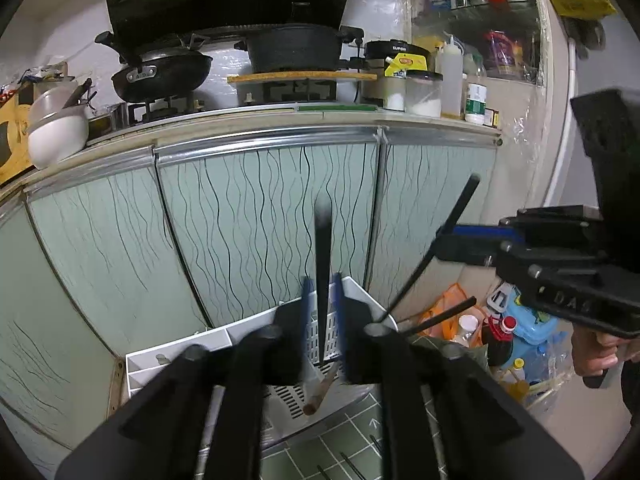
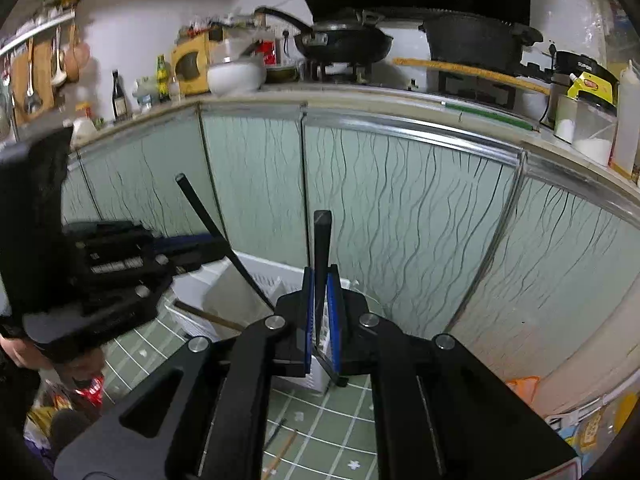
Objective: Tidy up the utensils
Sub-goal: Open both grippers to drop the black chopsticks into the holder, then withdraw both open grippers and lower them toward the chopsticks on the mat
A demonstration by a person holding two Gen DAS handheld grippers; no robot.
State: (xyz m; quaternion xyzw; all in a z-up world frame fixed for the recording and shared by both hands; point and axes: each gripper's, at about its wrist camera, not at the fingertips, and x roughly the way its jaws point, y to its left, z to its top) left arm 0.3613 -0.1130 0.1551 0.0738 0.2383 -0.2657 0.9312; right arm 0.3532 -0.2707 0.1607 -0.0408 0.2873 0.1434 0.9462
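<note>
Left gripper (image 1: 323,320): blue-padded fingers (image 1: 307,312) closed on a black chopstick (image 1: 322,280), which stands nearly upright between the pads with its upper end against the cabinet doors (image 1: 248,216). Its lower end hangs over the white slotted utensil organizer (image 1: 352,292) on the green tiled floor (image 1: 340,452). A wooden-handled utensil (image 1: 320,392) lies tilted in the organizer's perforated compartment, just below the fingers.

Right gripper (image 2: 321,320): blue-padded fingers (image 2: 307,320) clamped on a second black chopstick (image 2: 322,264), likewise near vertical, over the same organizer (image 2: 256,280). In the left wrist view, the right gripper (image 1: 452,244) appears at the right edge, its chopstick (image 1: 436,248) slanted, with the lower tip near the organizer's rim. Another black chopstick (image 1: 444,315) rests near that rim, angled outward.

Loose chopsticks (image 2: 280,440) lie on the floor tiles in front of the organizer. Above the cabinet doors, the counter (image 2: 360,96) carries a black wok (image 2: 344,42), a black pot (image 2: 476,42) and a white bowl (image 2: 236,74).
</note>
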